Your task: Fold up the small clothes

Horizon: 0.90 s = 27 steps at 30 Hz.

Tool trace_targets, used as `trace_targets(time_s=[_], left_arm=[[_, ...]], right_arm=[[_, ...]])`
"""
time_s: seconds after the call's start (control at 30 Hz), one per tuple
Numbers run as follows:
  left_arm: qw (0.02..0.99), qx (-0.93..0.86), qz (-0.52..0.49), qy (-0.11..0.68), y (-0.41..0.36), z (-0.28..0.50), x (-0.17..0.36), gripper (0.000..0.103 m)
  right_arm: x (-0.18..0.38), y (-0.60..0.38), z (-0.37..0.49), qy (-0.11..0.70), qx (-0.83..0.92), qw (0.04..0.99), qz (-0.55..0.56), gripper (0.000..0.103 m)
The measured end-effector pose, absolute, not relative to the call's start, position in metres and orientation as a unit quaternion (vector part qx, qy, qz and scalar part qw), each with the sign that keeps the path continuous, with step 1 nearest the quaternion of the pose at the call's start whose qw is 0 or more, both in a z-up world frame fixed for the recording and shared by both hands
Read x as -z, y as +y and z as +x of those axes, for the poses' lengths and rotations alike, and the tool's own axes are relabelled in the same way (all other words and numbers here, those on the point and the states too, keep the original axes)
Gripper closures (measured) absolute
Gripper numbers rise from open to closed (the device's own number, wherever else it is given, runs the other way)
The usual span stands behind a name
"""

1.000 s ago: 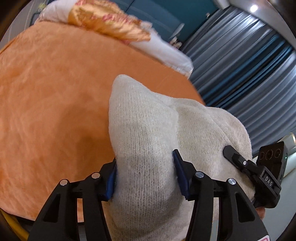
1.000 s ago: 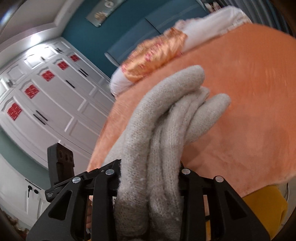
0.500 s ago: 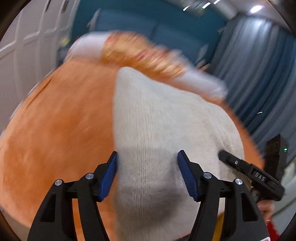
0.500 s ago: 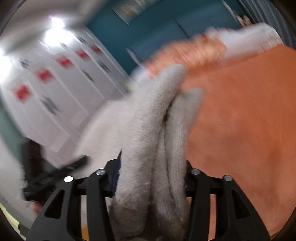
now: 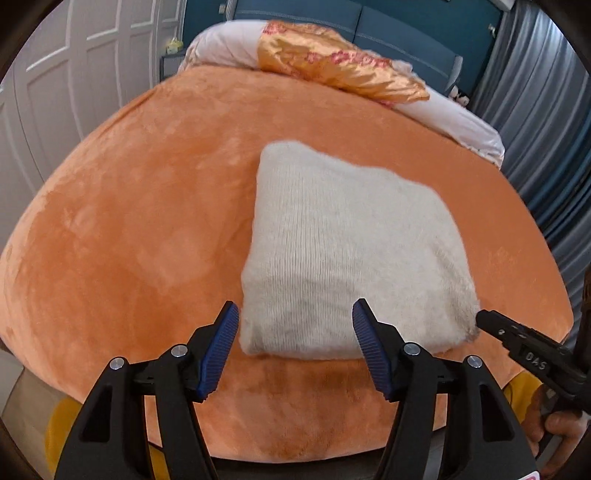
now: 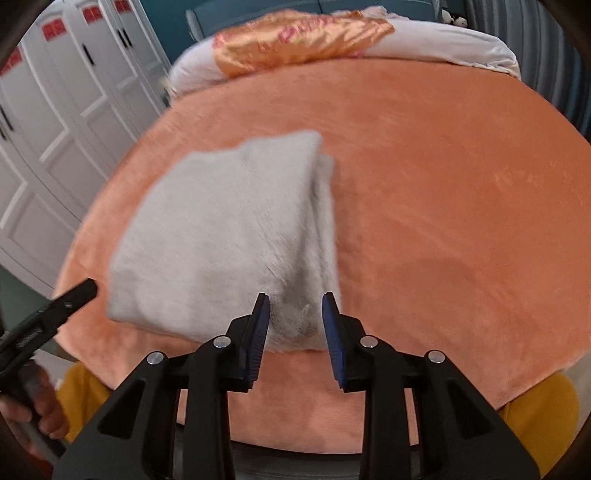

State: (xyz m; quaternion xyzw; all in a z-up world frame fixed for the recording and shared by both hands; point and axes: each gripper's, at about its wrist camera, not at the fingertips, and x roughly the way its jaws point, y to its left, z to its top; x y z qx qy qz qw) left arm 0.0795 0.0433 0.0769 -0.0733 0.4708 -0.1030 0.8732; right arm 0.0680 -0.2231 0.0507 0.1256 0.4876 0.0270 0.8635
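Left gripper point(image 5: 295, 332) spread wide, gripping nothing, blue pads point(image 5: 218, 347) either side of the near edge of a folded cream knit point(image 5: 347, 251). Right gripper point(image 6: 295, 325) parted more narrowly, also gripping nothing, at the knit's near right corner point(image 6: 295, 317); contact unclear through blur. Knit flat on an orange blanket point(image 5: 129, 221) covering a bed, close to its front edge. Bare blanket to both sides and beyond. Pillow point(image 5: 443, 114) with gold satin cloth point(image 5: 332, 62) along the far end. White panelled wardrobe point(image 6: 44, 110) left, grey curtains point(image 5: 546, 122) right, teal wall point(image 5: 406, 26) behind.
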Motion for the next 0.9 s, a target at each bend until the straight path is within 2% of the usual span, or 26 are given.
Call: trace_targets(time_s=[0.3, 0.37, 0.5, 0.67, 0.9], left_arm=[[0.851, 0.076, -0.064, 0.516, 0.042, 0.084, -0.032, 0.041], [0.85, 0.072, -0.064, 0.518, 0.041, 0.084, -0.028, 0.041], [0.851, 0.065, -0.053, 0.518, 0.034, 0.082, -0.03, 0.041], [0.857, 0.053, -0.024, 0.512, 0.024, 0.07, -0.034, 0.04], [0.862, 0.038, 0.001, 0.506, 0.006, 0.054, -0.032, 0.036]], right_arm=[[-0.016, -0.219, 0.099, 0.523, -0.011, 0.847, 0.093, 0.074], [-0.01, -0.216, 0.106, 0.525, -0.004, 0.847, 0.081, 0.068], [-0.003, -0.222, 0.107, 0.527, -0.002, 0.844, 0.099, 0.064], [-0.027, -0.23, 0.087, 0.507, 0.002, 0.851, 0.139, 0.064], [-0.049, -0.216, 0.038, 0.474, 0.024, 0.876, 0.086, 0.063]])
